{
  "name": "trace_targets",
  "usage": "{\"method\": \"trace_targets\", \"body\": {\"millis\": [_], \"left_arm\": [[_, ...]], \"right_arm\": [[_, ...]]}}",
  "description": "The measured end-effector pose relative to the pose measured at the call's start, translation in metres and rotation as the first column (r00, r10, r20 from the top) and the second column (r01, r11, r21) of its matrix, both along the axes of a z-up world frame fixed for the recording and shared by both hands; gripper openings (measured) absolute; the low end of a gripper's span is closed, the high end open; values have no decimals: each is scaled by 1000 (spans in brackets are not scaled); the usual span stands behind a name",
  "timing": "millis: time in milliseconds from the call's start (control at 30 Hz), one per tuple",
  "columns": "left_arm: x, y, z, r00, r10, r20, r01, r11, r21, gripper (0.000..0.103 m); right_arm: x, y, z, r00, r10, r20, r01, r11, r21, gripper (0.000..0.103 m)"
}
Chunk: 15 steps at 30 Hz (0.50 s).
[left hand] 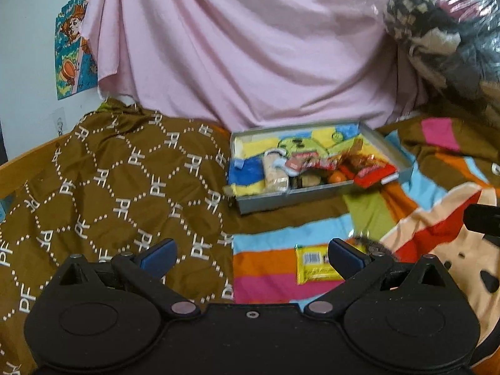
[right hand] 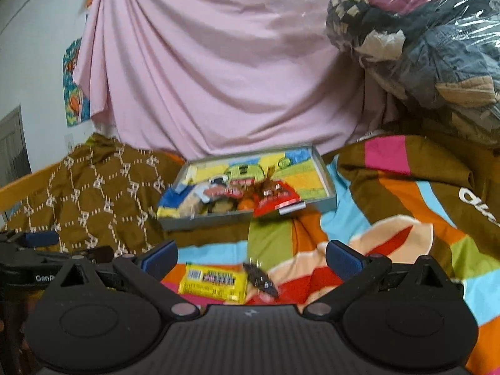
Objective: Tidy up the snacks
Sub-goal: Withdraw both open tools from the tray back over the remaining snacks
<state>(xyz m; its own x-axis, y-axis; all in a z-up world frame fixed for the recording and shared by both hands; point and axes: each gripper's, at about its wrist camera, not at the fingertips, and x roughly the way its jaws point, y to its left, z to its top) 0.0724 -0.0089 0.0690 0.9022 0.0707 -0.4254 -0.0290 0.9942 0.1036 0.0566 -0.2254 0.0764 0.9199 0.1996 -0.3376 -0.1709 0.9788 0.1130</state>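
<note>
Pink sheet (left hand: 243,50) is hanging as a backdrop, filling the far side of both views behind the tray. To the right of it, a clear plastic bag of clothes (right hand: 431,40) is sitting above the tray's right end.

Striped blanket (right hand: 390,193) is covering the bed under and right of the tray; brown patterned cloth (left hand: 118,187) is lying left of the tray, touching its left end.

Grey tray (left hand: 379,139), lined with a bright cartoon towel (left hand: 312,139), is resting on the bedding. Several snack packets are crowding its near side: a red wrapper (left hand: 373,173) is overhanging the near right rim, a pale packet (left hand: 275,172) is sitting toward the near left. The others are too blurred to identify.

Yellow snack bar (right hand: 212,281) is lying flat on the blanket, well nearer than the tray and outside it. A small dark wrapper (right hand: 261,278) is touching its right end.

Left tool (left hand: 251,256) is hovering nearer than the tray, fingers spread wide, gripping nothing; yellow bar is showing just beside its right finger (left hand: 345,257).

Right tool (right hand: 251,256) is also spread wide and empty, with the yellow bar and dark wrapper between its fingers in view, below them.
</note>
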Motion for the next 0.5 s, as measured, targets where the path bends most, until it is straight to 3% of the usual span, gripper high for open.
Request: {"method": "trace_targets", "body": {"millis": [500], "left_arm": [[6, 3, -27, 997, 7, -79, 0, 997, 77, 102]], "right_arm": [[2, 15, -31, 994, 5, -108, -9, 999, -40, 103]]}}
